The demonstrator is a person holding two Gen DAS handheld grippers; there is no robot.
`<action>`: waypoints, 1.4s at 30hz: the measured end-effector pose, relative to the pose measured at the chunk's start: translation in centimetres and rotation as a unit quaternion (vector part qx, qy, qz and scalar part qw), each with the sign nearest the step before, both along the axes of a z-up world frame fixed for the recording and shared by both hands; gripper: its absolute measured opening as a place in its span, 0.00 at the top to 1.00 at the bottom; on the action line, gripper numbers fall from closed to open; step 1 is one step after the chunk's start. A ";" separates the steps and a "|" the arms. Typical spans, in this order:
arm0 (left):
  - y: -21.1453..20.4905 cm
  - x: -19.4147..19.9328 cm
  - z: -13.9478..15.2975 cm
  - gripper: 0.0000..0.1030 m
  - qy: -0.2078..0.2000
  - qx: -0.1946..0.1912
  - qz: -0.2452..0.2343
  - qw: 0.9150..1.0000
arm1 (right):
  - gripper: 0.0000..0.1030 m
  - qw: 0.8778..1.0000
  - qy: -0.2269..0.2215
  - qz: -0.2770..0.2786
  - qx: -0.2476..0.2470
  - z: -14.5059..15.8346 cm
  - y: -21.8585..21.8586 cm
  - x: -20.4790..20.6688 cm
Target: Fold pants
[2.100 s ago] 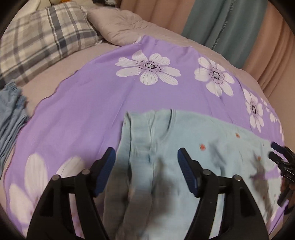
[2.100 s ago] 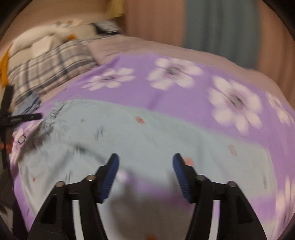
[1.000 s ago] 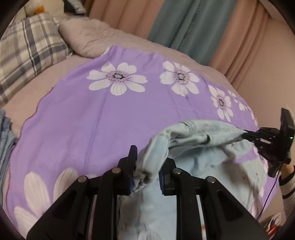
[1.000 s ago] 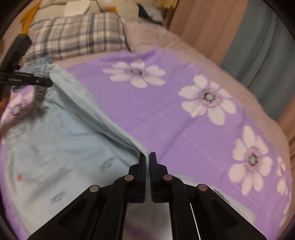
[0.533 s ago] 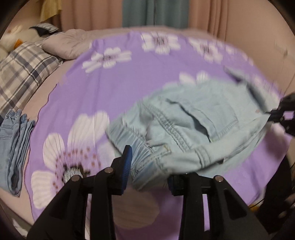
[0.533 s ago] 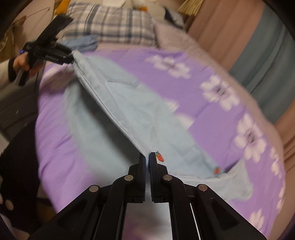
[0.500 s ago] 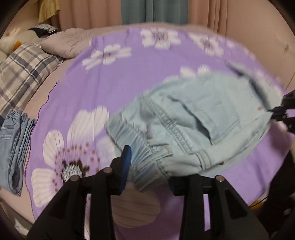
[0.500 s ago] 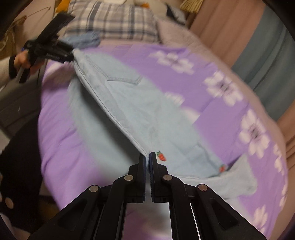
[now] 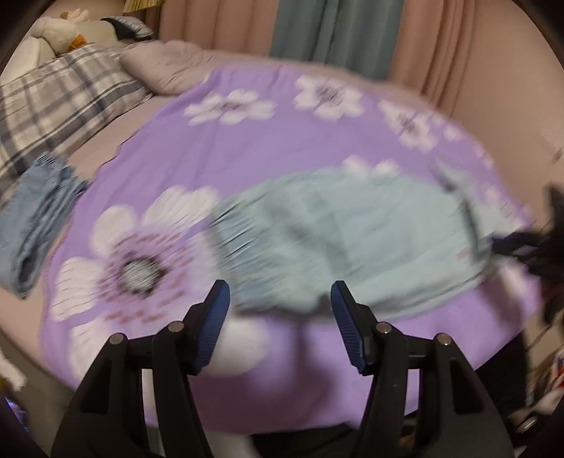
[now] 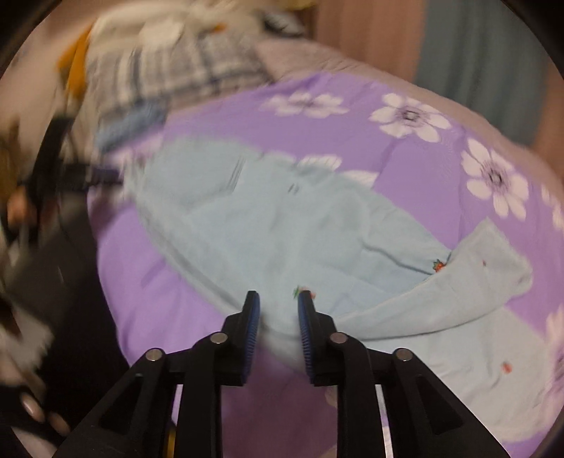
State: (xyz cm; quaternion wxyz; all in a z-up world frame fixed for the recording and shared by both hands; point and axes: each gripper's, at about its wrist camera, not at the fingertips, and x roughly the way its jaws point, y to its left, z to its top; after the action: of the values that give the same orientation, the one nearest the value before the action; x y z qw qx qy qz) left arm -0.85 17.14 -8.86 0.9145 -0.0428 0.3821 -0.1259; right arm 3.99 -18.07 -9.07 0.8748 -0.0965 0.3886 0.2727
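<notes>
Light blue denim pants (image 9: pixel 352 239) with small red strawberry marks lie spread on the purple flowered blanket (image 9: pixel 268 141), blurred in the left wrist view. My left gripper (image 9: pixel 280 303) is open and empty, just in front of the waist end. In the right wrist view the pants (image 10: pixel 282 225) lie flat with one leg angled off to the right. My right gripper (image 10: pixel 276 306) is partly open, its fingertips over the pants' near edge, holding nothing. The right gripper shows at the left wrist view's right edge (image 9: pixel 528 243).
A plaid pillow (image 9: pixel 60 95) and a grey pillow (image 9: pixel 165 67) lie at the head of the bed. A folded stack of darker blue jeans (image 9: pixel 31 218) sits at the blanket's left edge. Curtains (image 9: pixel 335 31) hang behind the bed. The bed's near edge is close below both grippers.
Both grippers held the pants lifted and stretched half a second ago. Now both have let go and opened, and the pants lie on the blanket. Both cameras are moving.
</notes>
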 end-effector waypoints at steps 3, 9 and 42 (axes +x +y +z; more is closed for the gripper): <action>-4.2 1.0 0.6 0.42 -0.011 -0.030 -0.041 0.999 | 0.78 0.999 0.033 -0.029 -0.019 -2.9 1.3 1.7; -10.9 3.4 -4.8 0.42 0.068 0.052 -0.095 0.992 | 0.78 0.996 0.077 -0.033 0.015 -4.6 0.4 2.4; -31.4 7.4 -4.0 0.91 0.094 0.008 -0.304 0.948 | 0.96 0.928 0.100 -0.339 0.120 -0.2 -16.8 15.0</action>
State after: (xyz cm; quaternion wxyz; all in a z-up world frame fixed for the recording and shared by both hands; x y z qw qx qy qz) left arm 6.54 -14.22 -12.84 0.7928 0.0711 0.4623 -0.3908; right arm 19.01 -34.86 -9.30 0.8766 0.1742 0.4484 0.0131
